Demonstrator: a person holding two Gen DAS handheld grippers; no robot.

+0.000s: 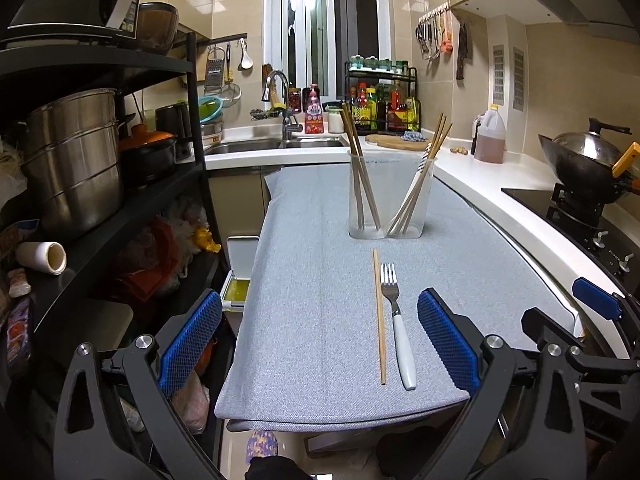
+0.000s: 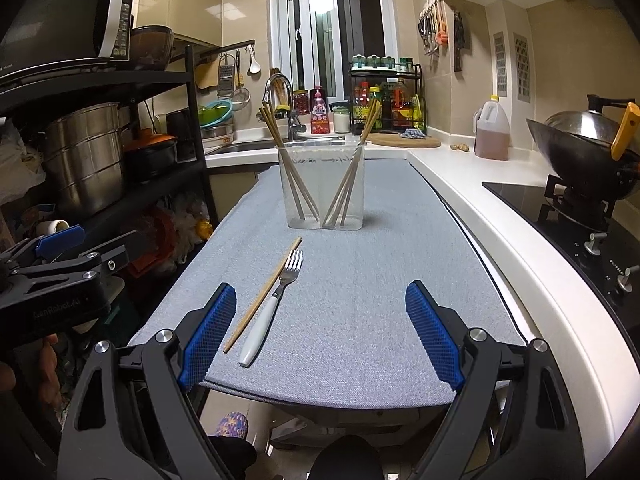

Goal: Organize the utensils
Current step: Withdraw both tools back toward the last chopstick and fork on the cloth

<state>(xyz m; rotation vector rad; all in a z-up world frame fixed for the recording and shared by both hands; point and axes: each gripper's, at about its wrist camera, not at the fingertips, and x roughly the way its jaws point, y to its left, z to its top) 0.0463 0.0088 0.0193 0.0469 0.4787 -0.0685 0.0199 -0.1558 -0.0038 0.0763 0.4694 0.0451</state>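
Note:
A single wooden chopstick (image 1: 379, 316) (image 2: 262, 294) and a white-handled fork (image 1: 398, 328) (image 2: 269, 306) lie side by side on the grey cloth-covered table (image 1: 312, 280) (image 2: 360, 288). Beyond them stands a clear two-part holder (image 1: 390, 196) (image 2: 322, 186) with several chopsticks leaning in each half. My left gripper (image 1: 320, 340) hangs open before the near table edge, nothing between its blue pads; chopstick and fork lie between its fingers in that view. My right gripper (image 2: 320, 330) is open too and holds nothing; the fork sits near its left finger.
A black rack (image 1: 120, 152) with steel pots (image 1: 76, 160) and a microwave stands at the left. A white counter (image 2: 500, 216) with a hob, a wok (image 2: 584, 148) and an oil jug (image 2: 491, 130) runs along the right. The sink (image 1: 276, 144) lies behind the table.

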